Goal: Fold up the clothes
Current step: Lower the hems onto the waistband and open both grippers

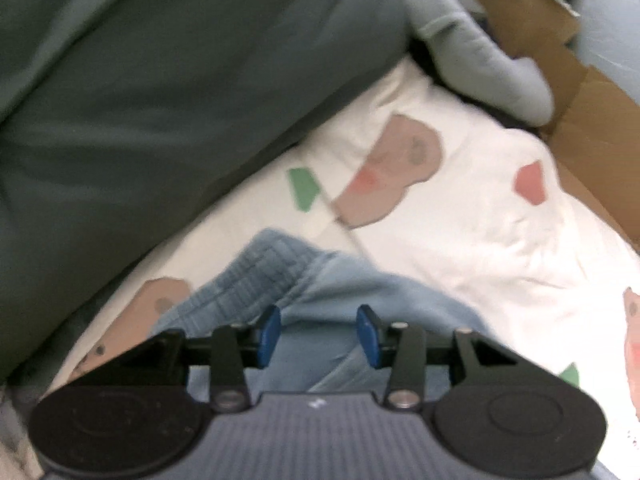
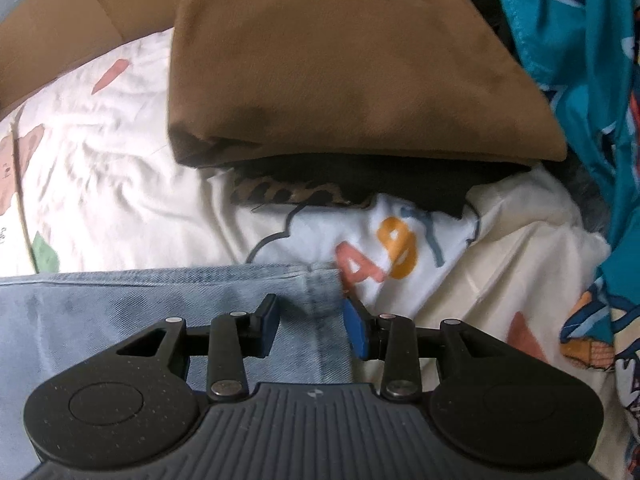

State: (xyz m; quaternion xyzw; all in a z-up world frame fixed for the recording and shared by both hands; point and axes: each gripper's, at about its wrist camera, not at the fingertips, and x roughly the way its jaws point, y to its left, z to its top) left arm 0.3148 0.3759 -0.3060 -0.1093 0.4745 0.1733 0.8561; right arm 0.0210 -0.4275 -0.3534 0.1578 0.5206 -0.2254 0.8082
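While both spread wide: left gripper [image 1: 318,336], right gripper [image 2: 308,330]; one pale-blue jeans [image 2: 120,300] beneath.

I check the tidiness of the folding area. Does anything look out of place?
Yes. A brown folded garment lies stacked on a black one, yet a leopard-print edge pokes out below. A cardboard piece also lies among the clothes.
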